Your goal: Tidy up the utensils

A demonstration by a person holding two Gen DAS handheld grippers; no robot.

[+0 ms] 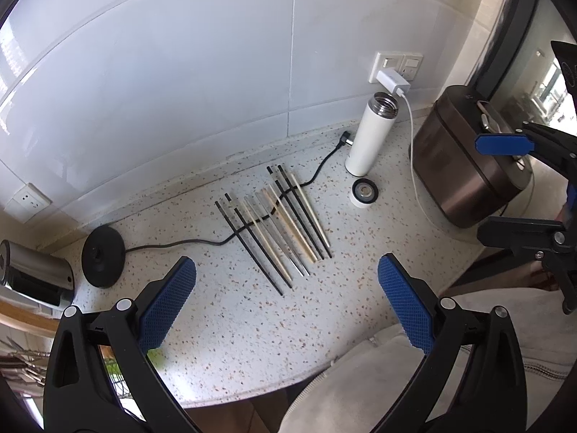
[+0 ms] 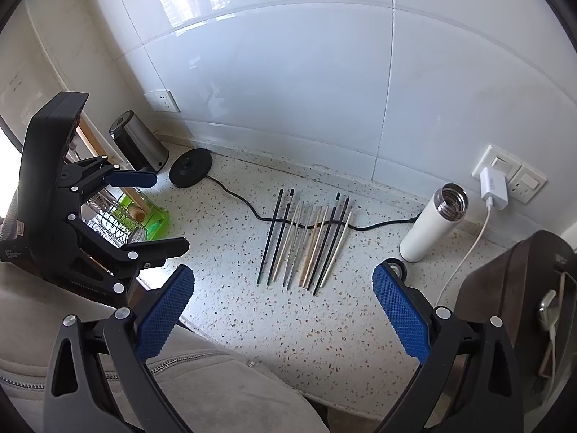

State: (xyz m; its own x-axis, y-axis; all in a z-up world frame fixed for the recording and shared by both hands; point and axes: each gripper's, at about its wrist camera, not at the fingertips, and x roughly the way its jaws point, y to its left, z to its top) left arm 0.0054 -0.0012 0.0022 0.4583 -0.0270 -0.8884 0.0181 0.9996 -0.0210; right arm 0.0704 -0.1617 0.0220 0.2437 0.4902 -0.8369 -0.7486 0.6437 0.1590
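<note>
Several chopsticks [image 1: 277,223], black, pale wood and metal, lie side by side on the speckled counter [image 1: 252,324], across a black cord. My left gripper [image 1: 286,299] hovers open just in front of their near tips, nothing between its blue pads. In the right wrist view the same chopsticks [image 2: 306,241] lie ahead of my right gripper [image 2: 283,310], also open and empty. The left gripper [image 2: 158,213] shows at the left of that view, above a wire utensil rack on a green tray [image 2: 155,220]. The right gripper [image 1: 505,187] appears at the right edge of the left wrist view.
A black kettle base [image 1: 102,256] and steel kettle [image 1: 36,270] stand at the left. A white open flask [image 1: 368,137], its lid [image 1: 364,191], a plugged-in charger [image 1: 391,81] with white cable and a dark cooker [image 1: 465,158] sit at the right. A person's grey garment [image 2: 216,379] meets the counter's front edge.
</note>
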